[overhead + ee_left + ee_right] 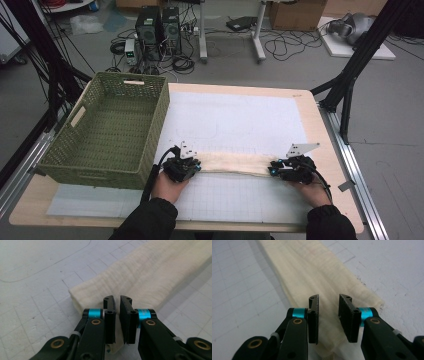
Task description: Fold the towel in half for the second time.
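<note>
1. Left gripper (117,315): black jaws nearly closed, a narrow gap between them, cloth showing through it.
2. Cream folded cloth (150,275): lies diagonally under the jaws.
3. Gridded white mat (37,302): beneath the cloth.

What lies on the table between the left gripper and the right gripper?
In the high view, a folded cream cloth stretches from the left gripper to the right gripper, lying on the white gridded mat.

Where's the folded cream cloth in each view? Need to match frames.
High view: folded cream cloth lies as a long strip low and centre, between the two tools.
Left gripper view: it runs from behind the jaws up to top right.
Right gripper view: it runs from the jaws up to top left.
Shared landmark: white gridded mat underneath.
</note>
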Action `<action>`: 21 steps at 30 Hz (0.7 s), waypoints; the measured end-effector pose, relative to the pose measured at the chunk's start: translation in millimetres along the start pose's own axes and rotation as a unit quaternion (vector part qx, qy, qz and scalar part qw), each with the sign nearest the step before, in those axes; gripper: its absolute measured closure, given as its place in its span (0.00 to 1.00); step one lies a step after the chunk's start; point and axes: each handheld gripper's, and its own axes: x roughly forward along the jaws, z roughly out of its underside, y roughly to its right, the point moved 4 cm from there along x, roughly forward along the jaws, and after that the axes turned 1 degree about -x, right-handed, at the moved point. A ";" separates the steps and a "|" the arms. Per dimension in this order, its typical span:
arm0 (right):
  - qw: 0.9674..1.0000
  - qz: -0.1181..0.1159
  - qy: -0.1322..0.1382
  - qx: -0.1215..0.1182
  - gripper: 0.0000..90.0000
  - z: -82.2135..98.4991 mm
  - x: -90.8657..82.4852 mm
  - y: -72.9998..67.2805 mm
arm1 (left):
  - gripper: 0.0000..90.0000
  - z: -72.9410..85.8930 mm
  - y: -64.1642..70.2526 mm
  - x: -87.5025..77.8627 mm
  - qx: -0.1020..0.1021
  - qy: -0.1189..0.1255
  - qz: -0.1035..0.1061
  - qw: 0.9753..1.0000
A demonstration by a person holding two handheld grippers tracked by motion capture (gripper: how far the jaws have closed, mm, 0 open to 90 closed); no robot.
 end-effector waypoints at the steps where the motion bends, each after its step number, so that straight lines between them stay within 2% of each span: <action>1: 1.000 0.000 -0.002 0.002 0.78 1.9 -2.4 -0.2 | 0.91 -0.1 -0.2 -0.1 -0.004 -0.001 0.001 1.000; 8: 1.000 0.000 0.018 0.012 0.77 13.1 -12.6 -1.5 | 0.91 -0.1 -0.3 0.3 -0.003 0.000 0.000 1.000; 11: 0.999 -0.002 0.036 0.014 0.76 5.5 -16.3 -2.1 | 0.91 -0.8 0.3 0.0 -0.003 0.001 -0.004 1.000; 12: 0.999 -0.001 0.051 0.015 0.76 0.5 -18.8 -1.3 | 0.89 -1.6 0.4 -0.8 -0.002 0.003 -0.007 1.000; 14: 0.998 0.004 0.063 0.016 0.75 -5.7 -20.4 1.0 | 0.86 -5.1 0.4 -4.5 -0.006 0.025 -0.003 1.000; 17: 0.997 0.009 0.066 0.025 0.75 -11.3 -17.4 5.9 | 0.86 -11.3 -2.3 -10.5 -0.005 0.047 -0.013 0.999; 21: 0.998 0.011 0.050 0.029 0.74 -11.0 -9.1 9.4 | 0.86 -9.8 -8.1 -10.2 -0.007 0.030 -0.024 0.999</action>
